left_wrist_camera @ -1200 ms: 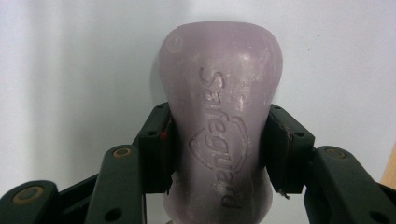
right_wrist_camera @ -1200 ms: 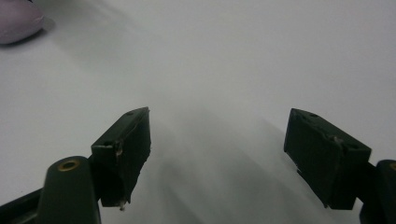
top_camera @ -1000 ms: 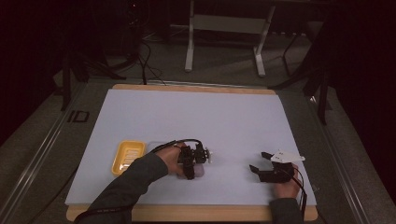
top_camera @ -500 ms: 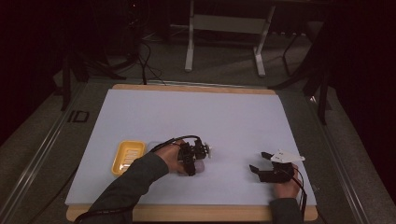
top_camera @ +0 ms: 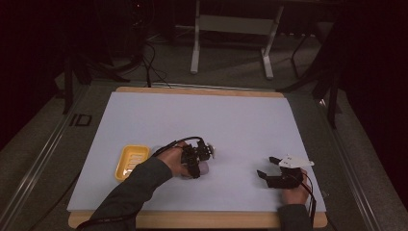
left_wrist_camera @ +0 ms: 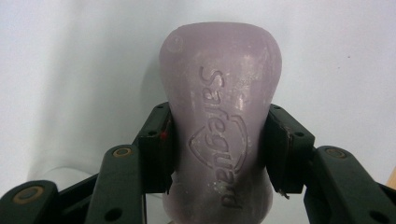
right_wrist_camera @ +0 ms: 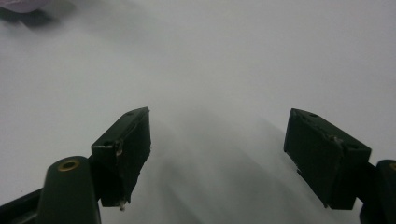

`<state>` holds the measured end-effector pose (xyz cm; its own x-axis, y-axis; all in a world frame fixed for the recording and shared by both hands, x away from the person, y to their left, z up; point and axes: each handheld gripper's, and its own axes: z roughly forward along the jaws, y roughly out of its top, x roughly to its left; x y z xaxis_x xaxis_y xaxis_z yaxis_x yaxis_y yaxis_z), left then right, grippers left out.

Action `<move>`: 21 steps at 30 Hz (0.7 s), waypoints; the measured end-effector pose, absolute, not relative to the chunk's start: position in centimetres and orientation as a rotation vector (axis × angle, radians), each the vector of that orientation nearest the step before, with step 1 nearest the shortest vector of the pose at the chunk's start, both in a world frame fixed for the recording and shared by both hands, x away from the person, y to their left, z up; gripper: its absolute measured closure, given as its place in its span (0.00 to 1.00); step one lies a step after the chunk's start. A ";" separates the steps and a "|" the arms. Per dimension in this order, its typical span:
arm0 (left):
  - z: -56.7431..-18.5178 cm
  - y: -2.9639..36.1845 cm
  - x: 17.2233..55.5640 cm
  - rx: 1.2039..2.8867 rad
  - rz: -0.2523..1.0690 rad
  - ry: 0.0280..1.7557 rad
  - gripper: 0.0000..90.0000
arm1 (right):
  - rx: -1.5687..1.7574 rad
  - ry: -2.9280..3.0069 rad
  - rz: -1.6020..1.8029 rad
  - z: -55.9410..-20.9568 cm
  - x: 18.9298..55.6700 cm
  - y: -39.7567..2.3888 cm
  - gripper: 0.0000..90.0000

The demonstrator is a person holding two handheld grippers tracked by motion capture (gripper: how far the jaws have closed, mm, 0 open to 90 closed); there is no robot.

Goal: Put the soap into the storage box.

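The left claw point(left_wrist_camera: 217, 154) clenched a waisted, matte lilac soap bar point(left_wrist_camera: 219, 116) embossed "Safeguard"; the right claw point(right_wrist_camera: 217, 158) gaped released over the smooth white table point(top_camera: 240, 120).

A dim lab or test room: cables point(top_camera: 144, 57) and metal stand legs point(top_camera: 231, 38) crowd the floor behind the white-topped table point(top_camera: 202, 115).

Your widest free room is the far half of the white sheet point(top_camera: 202, 115), bare from edge to edge. Near you, the yellow tray point(top_camera: 131, 161) blocks the left side, just beside your left gripper point(top_camera: 195, 161) and its soap bar point(left_wrist_camera: 219, 135). Between that and your right gripper point(top_camera: 267, 166), open sheet lets you pass.
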<state>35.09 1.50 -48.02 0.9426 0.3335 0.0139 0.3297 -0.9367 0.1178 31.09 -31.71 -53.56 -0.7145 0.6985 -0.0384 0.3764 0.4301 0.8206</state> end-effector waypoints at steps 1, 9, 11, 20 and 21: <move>-48.0 1.6 35.1 2.984 0.054 0.519 0.55 | 0.916 2.315 1.187 -53.6 31.1 -31.7 0.25; -47.5 2.1 35.6 2.960 0.075 0.594 0.55 | 0.916 2.314 1.187 -53.6 31.1 -31.7 0.25; -47.4 2.2 35.7 2.954 0.075 0.604 0.55 | 0.917 2.315 1.187 -53.6 31.1 -31.7 0.25; -46.5 3.2 36.3 2.914 0.089 0.679 0.55 | 0.916 2.314 1.186 -53.6 31.1 -31.7 0.25; -46.5 3.3 36.3 2.911 0.092 0.688 0.55 | 0.916 2.314 1.187 -53.6 31.1 -31.7 0.25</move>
